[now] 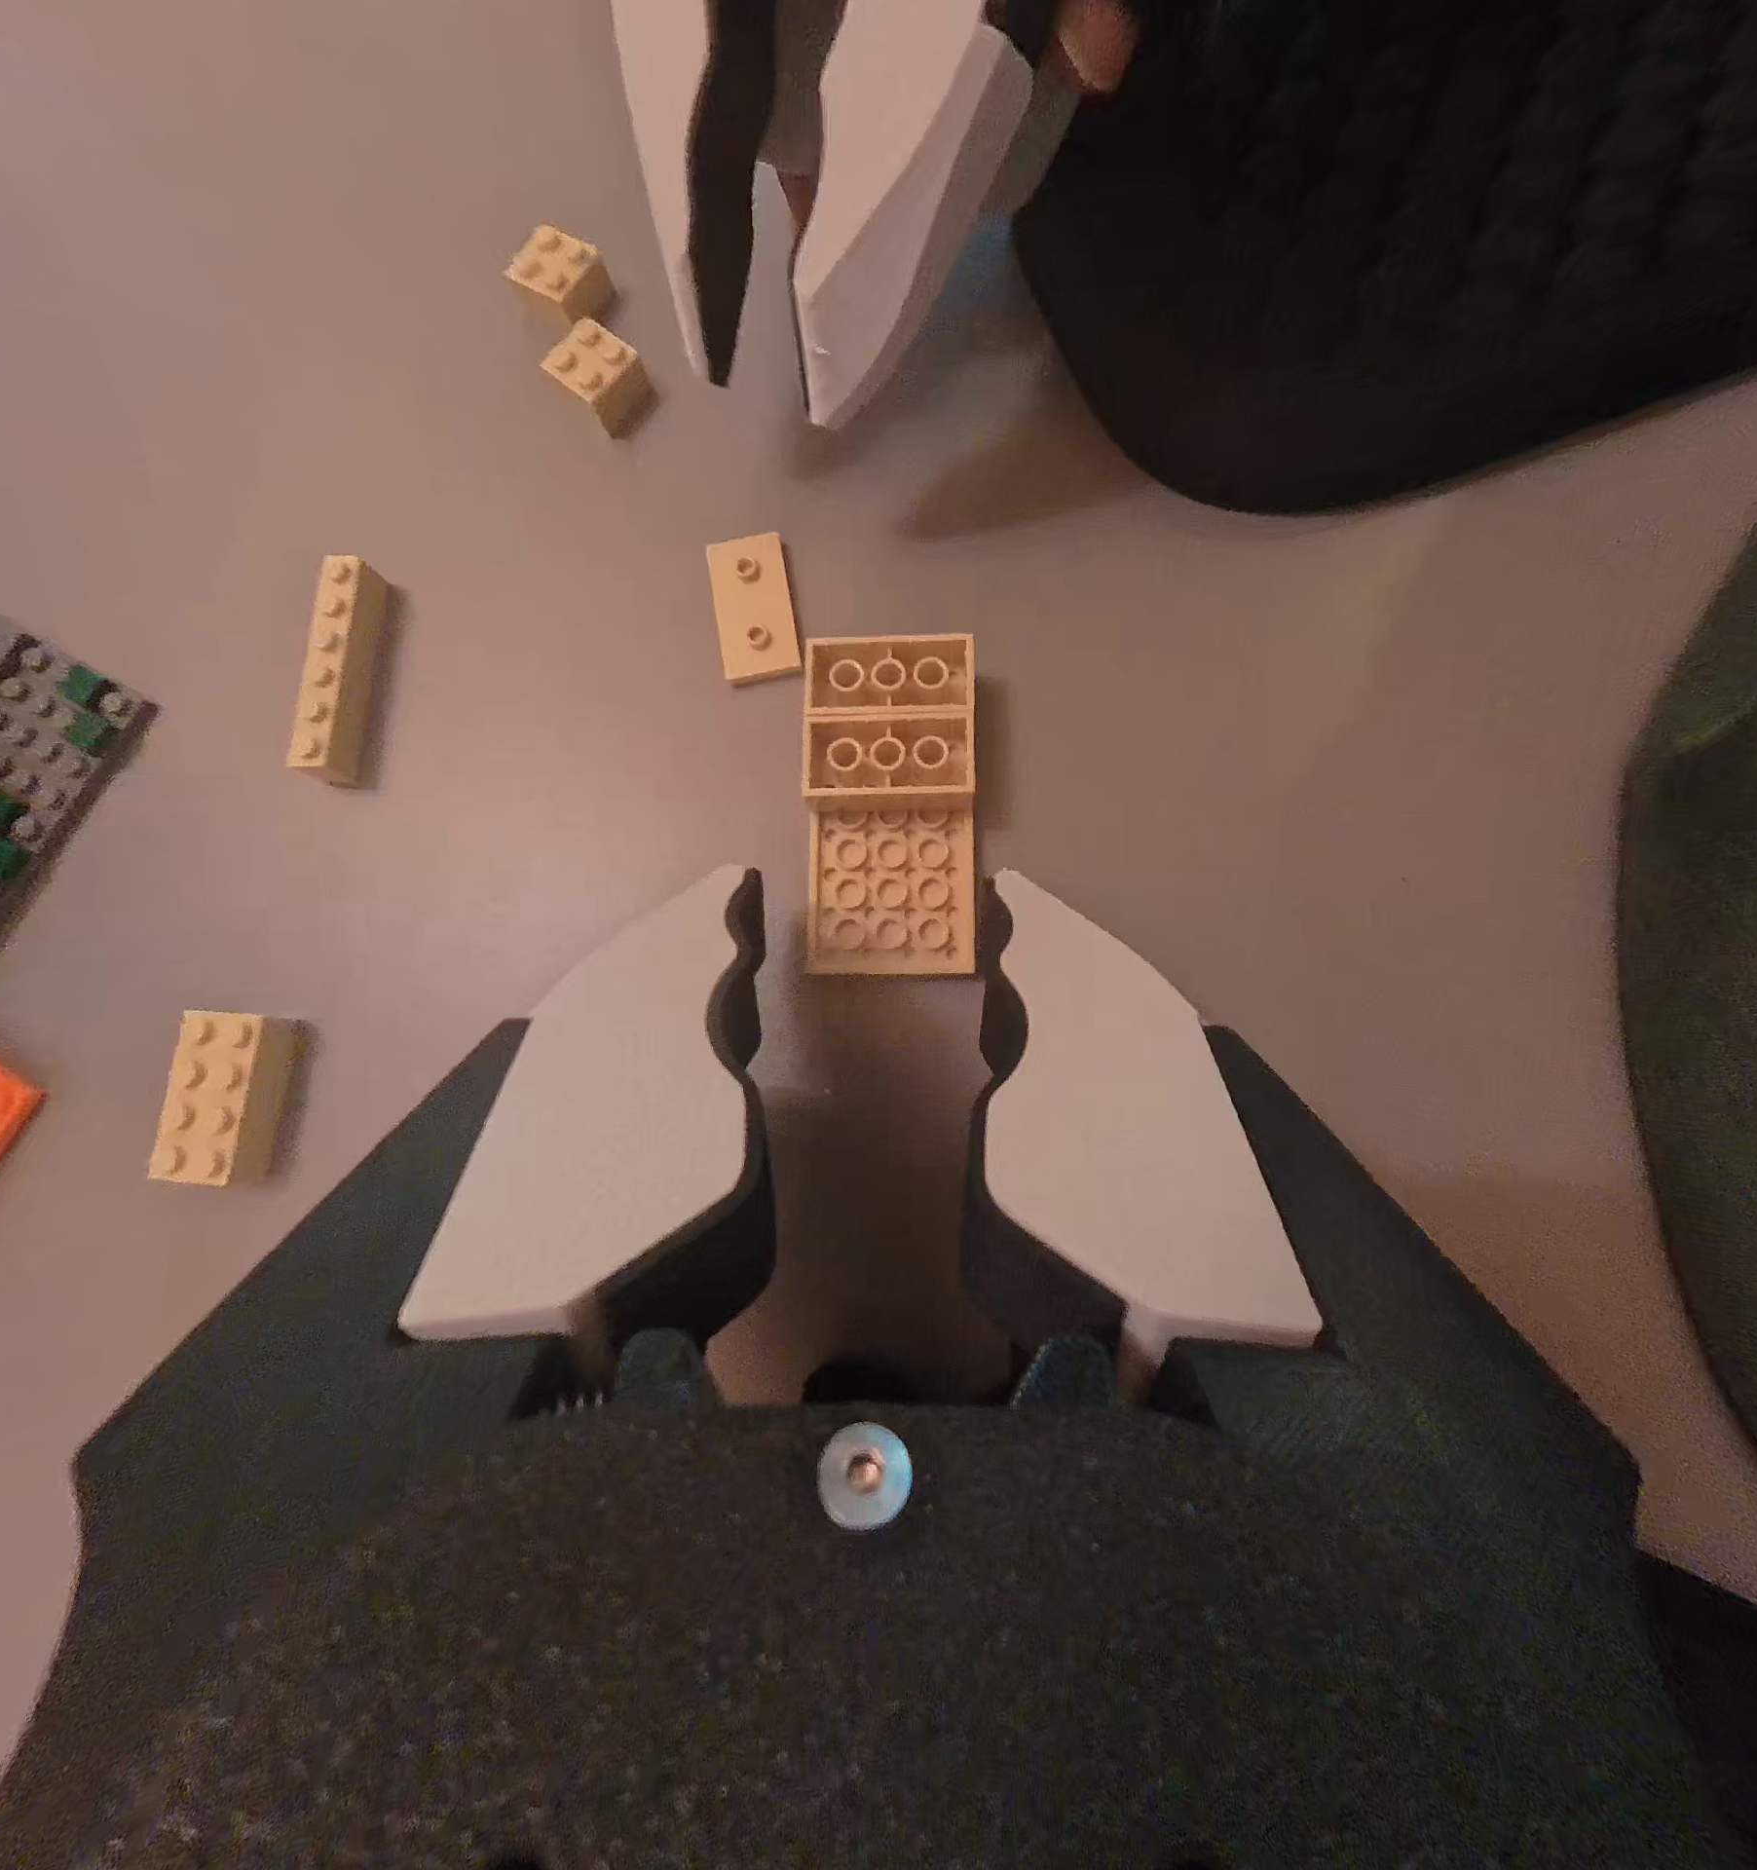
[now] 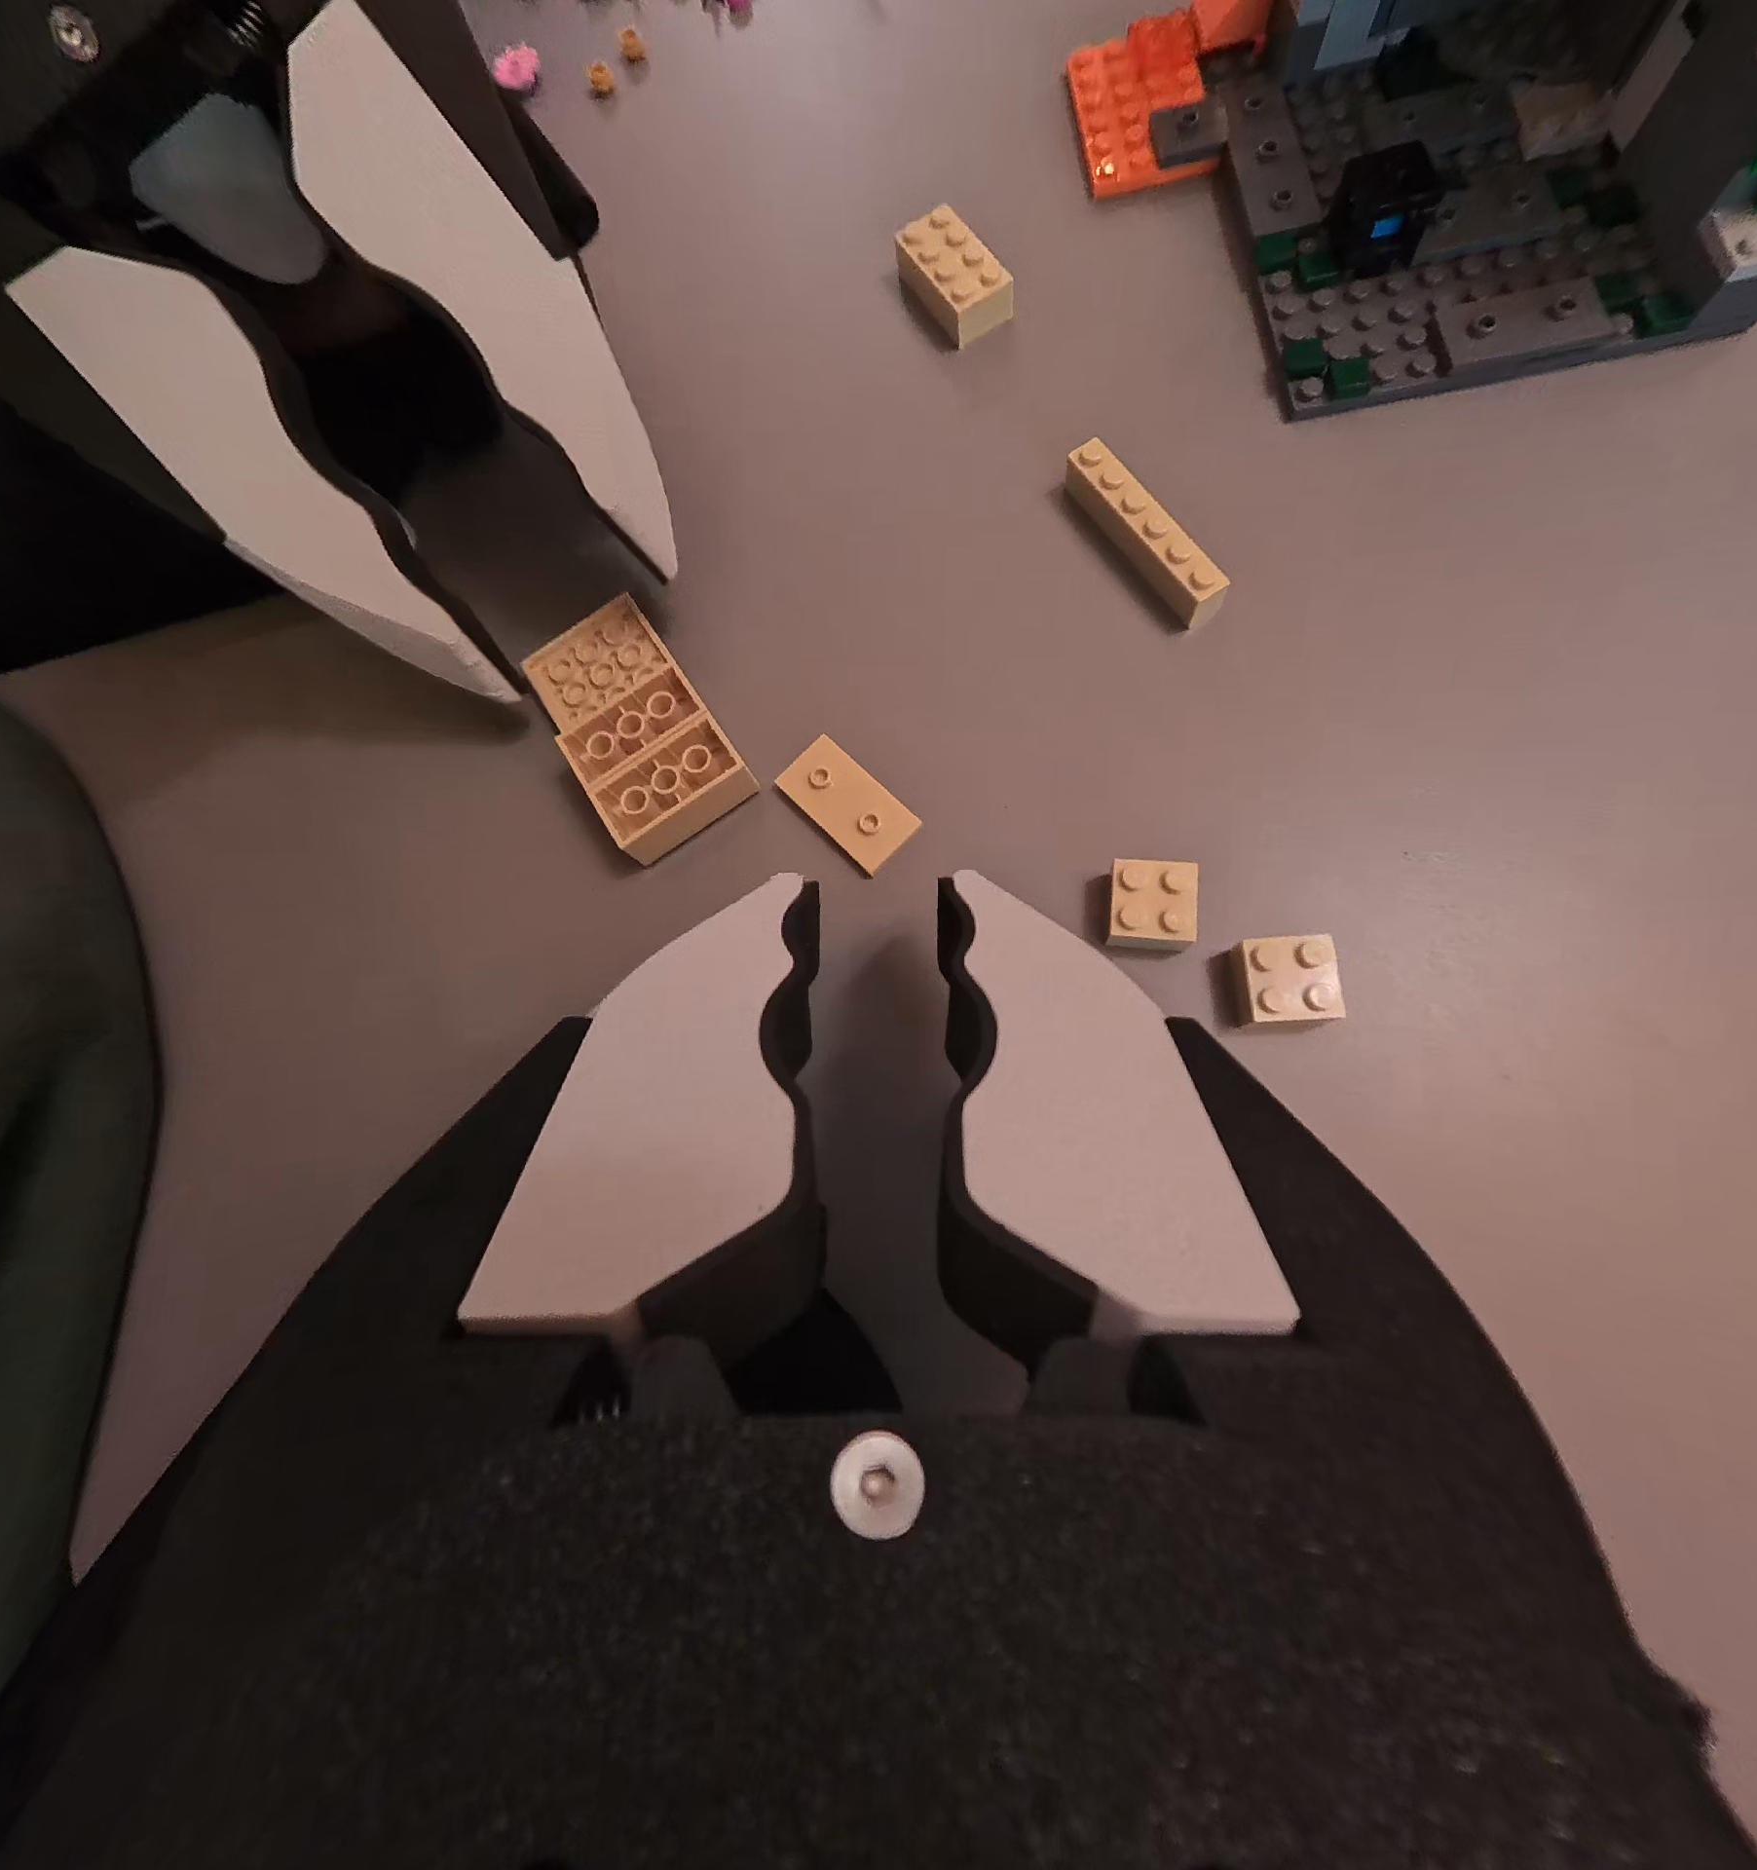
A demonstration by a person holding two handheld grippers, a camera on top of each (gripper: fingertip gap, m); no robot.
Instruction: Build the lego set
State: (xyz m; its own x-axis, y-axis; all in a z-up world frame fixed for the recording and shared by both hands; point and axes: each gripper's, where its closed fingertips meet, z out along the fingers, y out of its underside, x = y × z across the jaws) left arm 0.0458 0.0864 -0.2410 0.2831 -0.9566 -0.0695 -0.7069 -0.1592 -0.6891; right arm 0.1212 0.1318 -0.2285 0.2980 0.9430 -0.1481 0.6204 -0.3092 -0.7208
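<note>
Left hand-held gripper (image 1: 874, 890): jaws apart, empty, poised just over the near end of the upside-down tan assembly (image 1: 890, 799) on the grey counter (image 1: 1259, 708).
Right hand-held gripper (image 2: 876, 890): jaws a little apart, holding nothing, tips just short of the flat tan plate (image 2: 847, 802).
Risk, assembly: I judge a squeeze on the thin plate end could tip it or pop the two bricks off.
Risk, plate: lying flat, it may slide away instead of lifting.
Risk, crowding: both grippers work close together and could collide.
Count, loose tan pieces: two small square bricks (image 2: 1153, 904), one long brick (image 2: 1146, 531), one two-by-four brick (image 2: 953, 273), one plate.
Count, built model (image 2: 1482, 253): one, at the counter's far right beside an orange plate (image 2: 1138, 111).
</note>
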